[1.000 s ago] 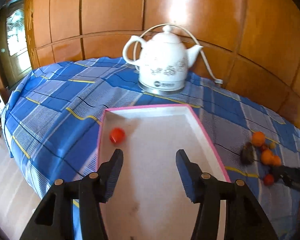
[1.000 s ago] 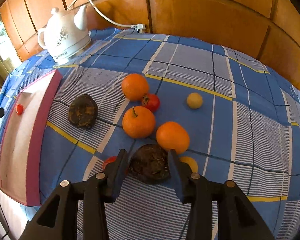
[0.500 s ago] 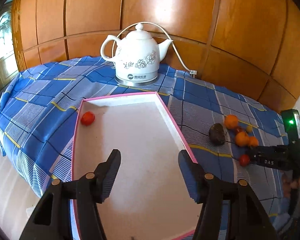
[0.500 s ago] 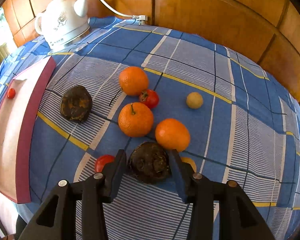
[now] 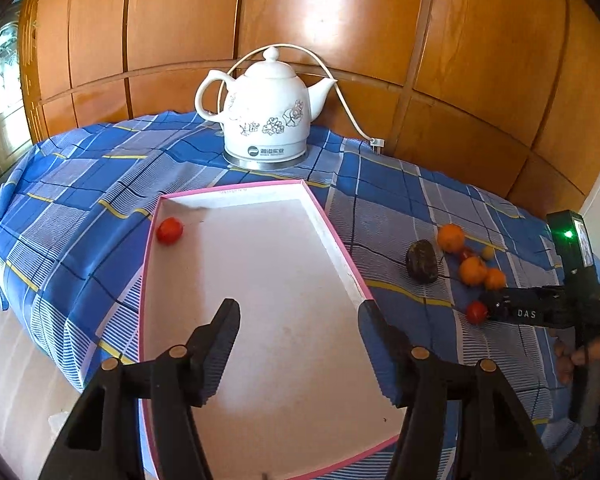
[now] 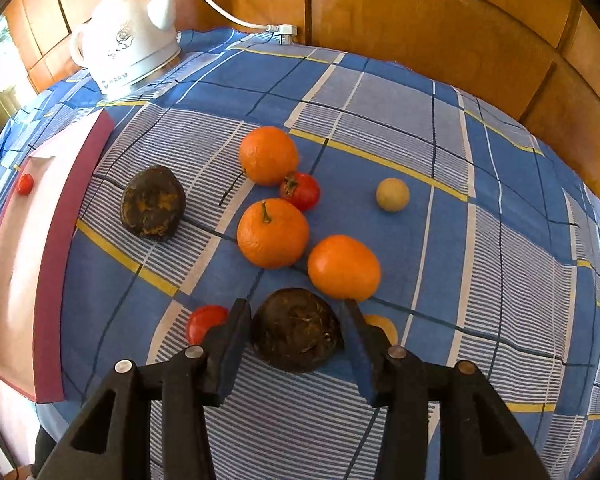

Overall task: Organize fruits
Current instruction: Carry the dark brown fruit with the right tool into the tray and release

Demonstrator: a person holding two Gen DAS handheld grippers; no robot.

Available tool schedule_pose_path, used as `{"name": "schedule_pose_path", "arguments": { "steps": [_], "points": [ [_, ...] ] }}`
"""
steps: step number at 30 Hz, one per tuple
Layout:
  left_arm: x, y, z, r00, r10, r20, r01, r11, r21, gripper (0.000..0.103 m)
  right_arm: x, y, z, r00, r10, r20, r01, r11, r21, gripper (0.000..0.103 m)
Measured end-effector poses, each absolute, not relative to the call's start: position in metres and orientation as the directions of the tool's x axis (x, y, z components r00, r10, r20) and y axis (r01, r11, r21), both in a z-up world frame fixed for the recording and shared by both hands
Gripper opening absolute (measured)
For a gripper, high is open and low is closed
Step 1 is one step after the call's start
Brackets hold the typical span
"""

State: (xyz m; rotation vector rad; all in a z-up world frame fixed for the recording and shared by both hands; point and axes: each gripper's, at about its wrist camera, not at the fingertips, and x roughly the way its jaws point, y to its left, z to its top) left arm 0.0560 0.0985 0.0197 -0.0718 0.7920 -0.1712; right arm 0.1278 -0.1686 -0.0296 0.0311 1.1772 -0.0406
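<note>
Fruits lie in a loose cluster on the blue checked tablecloth (image 6: 380, 92), right of the pink-rimmed tray (image 5: 340, 240): three oranges, among them the nearest orange (image 6: 343, 267), two dark wrinkled fruits, small red tomatoes and a pale round fruit (image 6: 393, 194). One tomato (image 5: 169, 230) already sits in the tray's far left corner, which suggests the tray is the collecting place. The right gripper (image 6: 296, 338) straddles the nearer dark fruit (image 6: 298, 330), jaws spread to either side and close to its flanks; whether they touch it cannot be told. This placement reads as the approach to a grasp. The left gripper (image 5: 299, 334) hovers over the tray's near end, jaws spread wide and empty, probably waiting its turn. The right wrist view alone shows the fruit between the jaws and a yellow-orange piece behind the right finger. The left wrist view alone shows the tray's whole floor, the white kettle (image 5: 265, 120) at the cloth's far edge, and the right gripper's body from outside.
</note>
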Motion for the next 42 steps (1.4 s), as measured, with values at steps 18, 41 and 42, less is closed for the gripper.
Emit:
{"name": "schedule_pose_path", "arguments": {
  "steps": [18,41,42],
  "points": [
    [0.062,0.128,0.020,0.718,-0.089,-0.691,0.021,0.994,-0.106,0.063,0.107,-0.173,0.000,0.516,-0.021,-0.856,0.060,0.998,0.011,0.047],
    [0.077,0.189,0.020,0.717,0.055,-0.695,-0.160,0.983,-0.087,0.063,0.178,0.028,-0.003,0.432,0.372,-0.821,-0.343,0.910,0.232,0.048],
    [0.076,0.187,0.019,0.715,0.052,-0.697,-0.155,0.984,-0.086,0.063,0.181,0.031,-0.003,0.437,0.368,-0.821,-0.343,0.912,0.226,0.048]
  ]
}}
